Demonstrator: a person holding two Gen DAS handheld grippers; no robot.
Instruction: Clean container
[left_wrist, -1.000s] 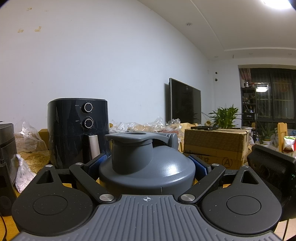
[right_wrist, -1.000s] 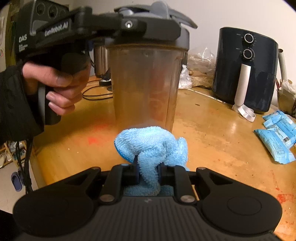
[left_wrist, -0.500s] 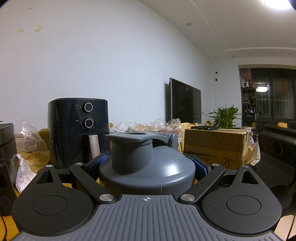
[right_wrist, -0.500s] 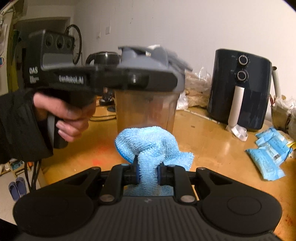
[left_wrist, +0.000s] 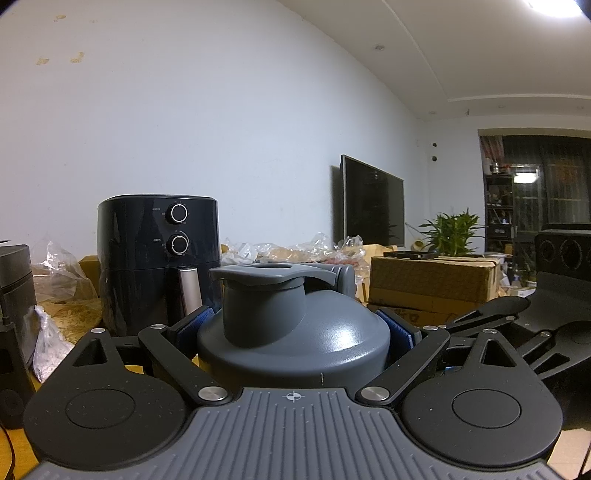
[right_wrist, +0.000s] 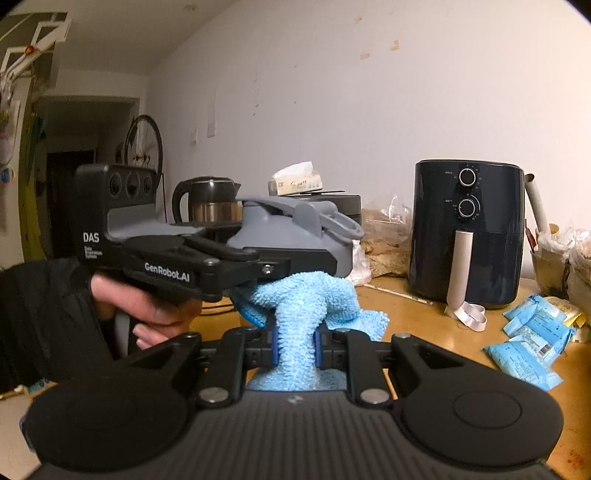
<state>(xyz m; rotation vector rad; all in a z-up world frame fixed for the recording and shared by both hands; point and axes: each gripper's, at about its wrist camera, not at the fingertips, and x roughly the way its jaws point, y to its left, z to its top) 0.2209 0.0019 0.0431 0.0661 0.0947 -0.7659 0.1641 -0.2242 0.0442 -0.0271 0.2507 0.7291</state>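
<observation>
Right wrist view: right gripper (right_wrist: 295, 349) has risen with its blue fingers (right_wrist: 274, 347) clamped on a light-blue microfibre cloth (right_wrist: 299, 314); a second ago the cloth sat low against the bottle's clear body, now it is bunched up just under the lid, behind the left gripper (right_wrist: 207, 273). Likely the wipe stroke is running up the side of the shaker bottle (right_wrist: 295, 232); lid and rim area still to do. Left wrist view: left gripper has not moved, its fingers (left_wrist: 397, 326) clamped on either side of the bottle's grey domed lid (left_wrist: 291, 332), holding it upright over the worktop (right_wrist: 424, 332). Lid is smooth matt plastic with a flip cap and carry loop. Cloth is fluffy, looped pile, soft folds. Worktop is glossy yellow wood. Black air fryer (right_wrist: 467, 232) far right, glossy, two dials.
</observation>
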